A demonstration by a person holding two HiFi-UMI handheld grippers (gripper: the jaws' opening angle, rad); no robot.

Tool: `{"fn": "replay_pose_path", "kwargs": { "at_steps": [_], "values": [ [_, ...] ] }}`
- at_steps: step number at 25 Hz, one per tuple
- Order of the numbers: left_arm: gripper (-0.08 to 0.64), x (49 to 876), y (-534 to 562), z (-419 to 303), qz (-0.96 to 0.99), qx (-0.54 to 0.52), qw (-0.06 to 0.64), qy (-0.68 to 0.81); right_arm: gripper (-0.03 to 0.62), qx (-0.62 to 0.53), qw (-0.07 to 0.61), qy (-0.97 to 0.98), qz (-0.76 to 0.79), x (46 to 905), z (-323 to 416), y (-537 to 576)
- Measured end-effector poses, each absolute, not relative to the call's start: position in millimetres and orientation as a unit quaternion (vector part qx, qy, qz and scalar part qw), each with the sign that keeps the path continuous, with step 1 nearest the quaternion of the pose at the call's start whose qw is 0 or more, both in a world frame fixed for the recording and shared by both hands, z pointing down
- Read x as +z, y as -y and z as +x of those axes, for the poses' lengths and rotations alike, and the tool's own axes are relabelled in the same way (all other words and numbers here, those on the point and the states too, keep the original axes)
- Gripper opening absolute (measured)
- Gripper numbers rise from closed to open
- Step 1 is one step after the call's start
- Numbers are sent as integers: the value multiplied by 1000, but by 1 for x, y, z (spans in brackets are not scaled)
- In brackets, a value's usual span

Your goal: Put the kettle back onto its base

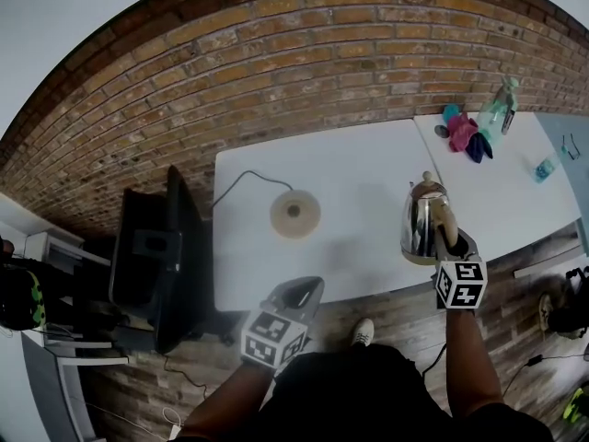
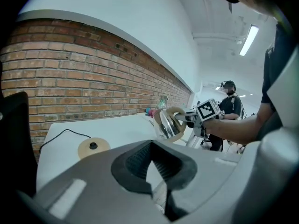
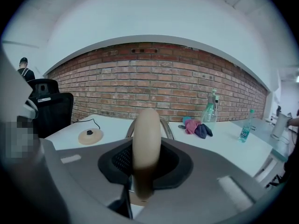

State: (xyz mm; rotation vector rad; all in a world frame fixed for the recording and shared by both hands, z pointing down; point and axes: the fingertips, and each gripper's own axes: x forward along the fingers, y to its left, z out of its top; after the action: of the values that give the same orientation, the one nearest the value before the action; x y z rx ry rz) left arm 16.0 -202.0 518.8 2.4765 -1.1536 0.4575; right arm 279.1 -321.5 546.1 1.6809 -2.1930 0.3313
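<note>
The steel kettle (image 1: 423, 224) with a tan handle hangs just above the right part of the white table (image 1: 359, 168). My right gripper (image 1: 449, 243) is shut on its handle (image 3: 146, 143), which fills the gap between the jaws in the right gripper view. The round tan base (image 1: 294, 214) lies on the table to the kettle's left, with its cord running off to the left; it also shows as the base (image 3: 90, 136) far left of the handle. My left gripper (image 1: 299, 293) hovers at the table's near edge, shut and holding nothing. In the left gripper view, kettle (image 2: 167, 122) and base (image 2: 93, 146) lie ahead.
A black office chair (image 1: 152, 256) stands left of the table. At the far right corner lie pink and blue cloths (image 1: 467, 134), a spray bottle (image 1: 500, 104) and a small water bottle (image 1: 547, 167). A brick wall (image 1: 304, 63) backs the table. Another person (image 2: 229, 104) stands far off.
</note>
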Motion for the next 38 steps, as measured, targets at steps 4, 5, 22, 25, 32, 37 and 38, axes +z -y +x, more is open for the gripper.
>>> {"fn": "replay_pose_path", "kwargs": {
  "at_steps": [4,5,22,25,32,37,38],
  "values": [
    [0,515,191,0,876,157,184,417,94,107,168,786,585,531,257,314],
    [0,514,188,-4,876,155,184,418,92,104,164,789,583,527,251,312],
    [0,503,135,-97,862,128,187,454,84,91,156,823,539,497,140,269],
    [0,501,124,-112,859,121,186,461,84,89,154,828,532,491,121,259],
    [0,498,98,-144,855,109,190,469,84,80,152,841,514,479,75,231],
    [0,494,78,-162,856,100,190,471,84,76,149,848,503,473,47,207],
    [0,493,74,-166,856,99,190,471,84,75,149,849,502,472,42,202]
  ]
}}
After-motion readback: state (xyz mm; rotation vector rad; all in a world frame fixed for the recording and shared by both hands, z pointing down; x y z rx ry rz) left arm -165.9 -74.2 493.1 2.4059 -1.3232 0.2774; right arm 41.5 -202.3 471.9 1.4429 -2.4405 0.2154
